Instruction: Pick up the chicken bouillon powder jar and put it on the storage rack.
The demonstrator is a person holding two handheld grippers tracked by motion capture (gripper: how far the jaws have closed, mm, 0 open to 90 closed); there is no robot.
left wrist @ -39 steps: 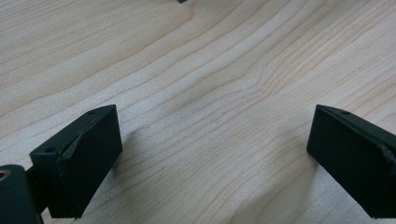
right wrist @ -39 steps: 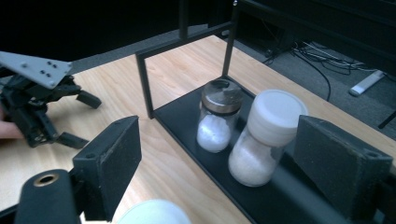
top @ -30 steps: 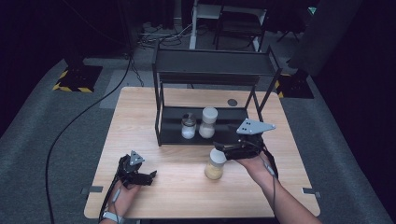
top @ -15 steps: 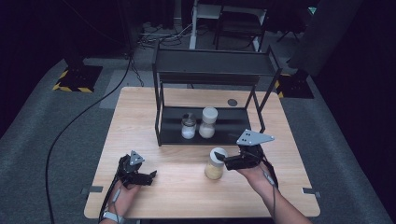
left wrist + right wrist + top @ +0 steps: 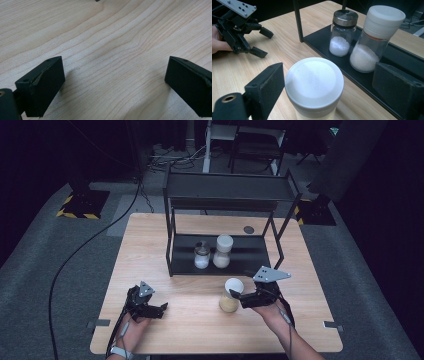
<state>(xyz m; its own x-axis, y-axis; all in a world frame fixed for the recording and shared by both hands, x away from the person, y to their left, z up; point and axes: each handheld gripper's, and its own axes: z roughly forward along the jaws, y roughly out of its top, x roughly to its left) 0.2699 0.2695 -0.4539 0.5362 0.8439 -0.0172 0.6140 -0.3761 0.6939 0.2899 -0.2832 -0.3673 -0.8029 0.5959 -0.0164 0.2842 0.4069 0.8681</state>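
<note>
A clear jar (image 5: 229, 299) with a white lid and pale yellowish contents stands upright on the wooden table (image 5: 190, 330), in front of the black rack. My right gripper (image 5: 237, 299) straddles it from the right. In the right gripper view the lid of the jar (image 5: 314, 82) sits between the two black jaws with a gap on each side. The right gripper (image 5: 329, 82) is open, and its jaws have just been opening. My left gripper (image 5: 159, 306) rests low at the table's near left, open, with bare wood between its jaws in the left gripper view (image 5: 112, 82). The left gripper (image 5: 265, 43) also appears beyond the jar.
A black two-tier rack (image 5: 250, 252) stands at the table's middle back. On its lower shelf are a small shaker (image 5: 201, 256) with a metal lid (image 5: 342, 37) and a taller white-lidded jar (image 5: 223, 251) (image 5: 377, 40), both holding white grains. A dark disc (image 5: 248, 229) lies behind.
My right gripper has come down towards the table with the jar, and its jaws have spread off the jar's sides. The left gripper has stayed put.
</note>
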